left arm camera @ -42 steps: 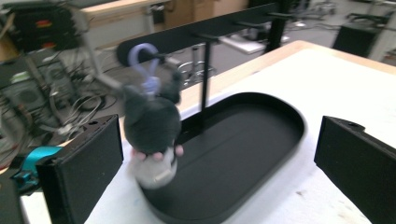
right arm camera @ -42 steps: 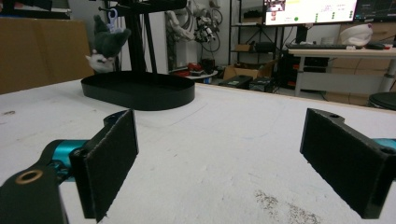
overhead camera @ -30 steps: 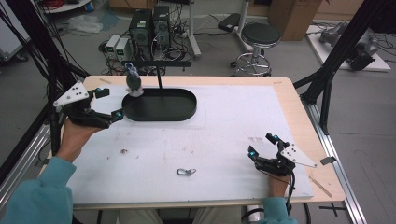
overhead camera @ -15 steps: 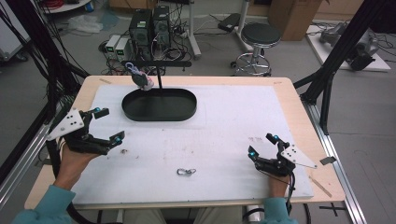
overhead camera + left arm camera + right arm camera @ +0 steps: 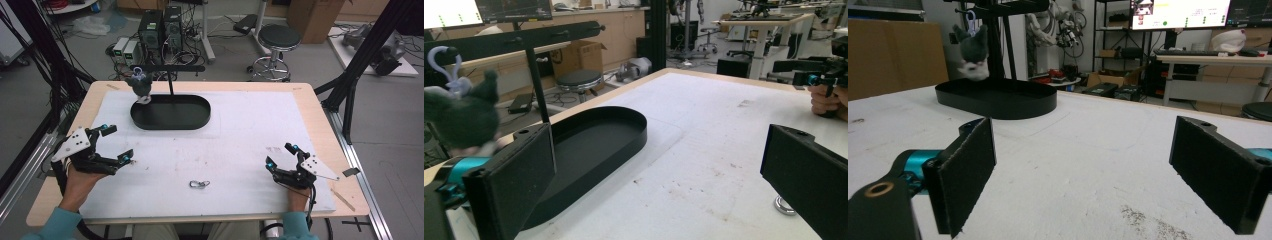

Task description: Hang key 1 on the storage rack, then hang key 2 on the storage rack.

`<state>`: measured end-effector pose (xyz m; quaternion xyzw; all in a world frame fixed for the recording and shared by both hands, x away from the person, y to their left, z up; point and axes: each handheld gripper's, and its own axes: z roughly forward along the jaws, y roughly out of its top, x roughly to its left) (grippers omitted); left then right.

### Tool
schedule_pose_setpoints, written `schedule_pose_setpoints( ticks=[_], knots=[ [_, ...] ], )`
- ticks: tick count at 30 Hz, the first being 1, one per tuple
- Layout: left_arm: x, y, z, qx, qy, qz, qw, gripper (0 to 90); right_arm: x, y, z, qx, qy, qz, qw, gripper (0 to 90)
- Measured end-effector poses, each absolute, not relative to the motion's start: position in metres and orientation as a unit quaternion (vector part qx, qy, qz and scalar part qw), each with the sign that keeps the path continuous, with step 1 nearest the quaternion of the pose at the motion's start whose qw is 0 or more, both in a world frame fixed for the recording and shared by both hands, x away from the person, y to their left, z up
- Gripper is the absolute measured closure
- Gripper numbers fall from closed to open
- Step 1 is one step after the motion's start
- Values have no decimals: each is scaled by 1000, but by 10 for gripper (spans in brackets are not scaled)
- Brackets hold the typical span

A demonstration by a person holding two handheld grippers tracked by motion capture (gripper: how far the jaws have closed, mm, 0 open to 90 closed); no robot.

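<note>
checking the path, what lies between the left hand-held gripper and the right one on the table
In the high view, a small metal carabiner lies on the white mat between the left hand-held gripper and the right hand-held gripper; otherwise bare mat.

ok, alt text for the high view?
Two hand-held grippers rest open at the near edge of a white table: left gripper, right gripper. A small metal clip lies between them; a grey plush toy hangs on a black stand.
</note>
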<state>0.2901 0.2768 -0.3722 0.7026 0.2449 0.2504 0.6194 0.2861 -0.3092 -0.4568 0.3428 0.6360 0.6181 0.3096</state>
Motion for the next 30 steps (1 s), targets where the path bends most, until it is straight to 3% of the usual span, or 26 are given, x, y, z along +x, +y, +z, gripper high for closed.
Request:
schedule_pose_setpoints(
  ticks=[18,30],
  knots=[
    [293,274,-373,713,236,239,615,17,286,-309,-457,343,636,618,309,107],
    [302,245,-365,762,193,190,588,17,286,-309,-457,344,636,618,309,107]
  ],
)
